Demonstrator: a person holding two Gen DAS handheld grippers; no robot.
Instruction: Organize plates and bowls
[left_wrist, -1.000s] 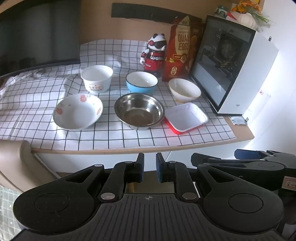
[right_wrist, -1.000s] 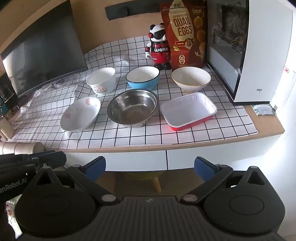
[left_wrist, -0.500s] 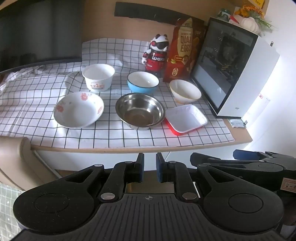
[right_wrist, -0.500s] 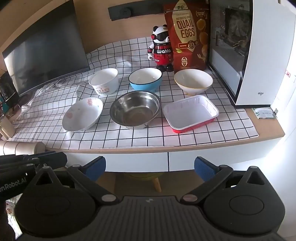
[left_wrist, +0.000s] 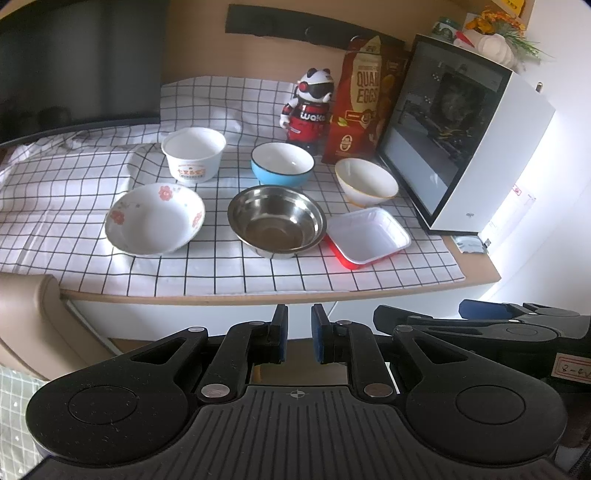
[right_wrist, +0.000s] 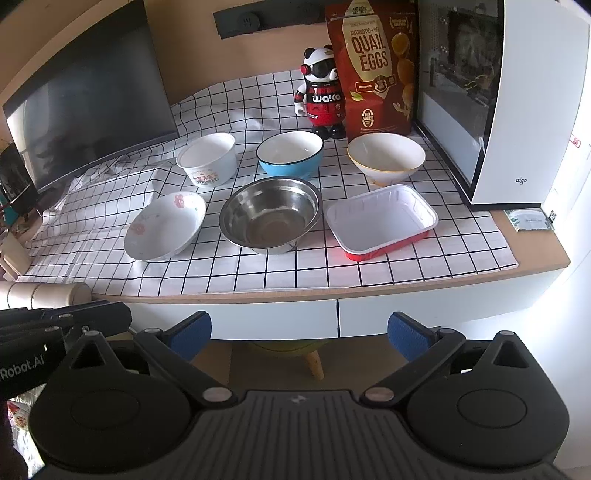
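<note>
Six dishes sit on a checked cloth in two rows. At the back stand a white paper bowl (left_wrist: 194, 153), a blue bowl (left_wrist: 282, 164) and a cream bowl (left_wrist: 365, 181). In front lie a flowered bowl (left_wrist: 155, 219), a steel bowl (left_wrist: 277, 219) and a red-sided white tray (left_wrist: 367, 236). The right wrist view shows the same steel bowl (right_wrist: 269, 214) and tray (right_wrist: 380, 219). My left gripper (left_wrist: 298, 334) hangs shut and empty before the table edge. Beside it, my right gripper (right_wrist: 299, 332) stands open and empty, also short of the table.
A white glass-fronted box (left_wrist: 461, 133) stands at the table's right end. A panda figure (left_wrist: 310, 107) and a quail egg bag (left_wrist: 365, 99) are at the back. A dark monitor (right_wrist: 85, 110) fills the back left. A padded chair arm (left_wrist: 33, 314) is at lower left.
The left wrist view has shifted slightly, so the table sits a little differently in it. Both grippers keep their jaw positions. No dish has moved.
</note>
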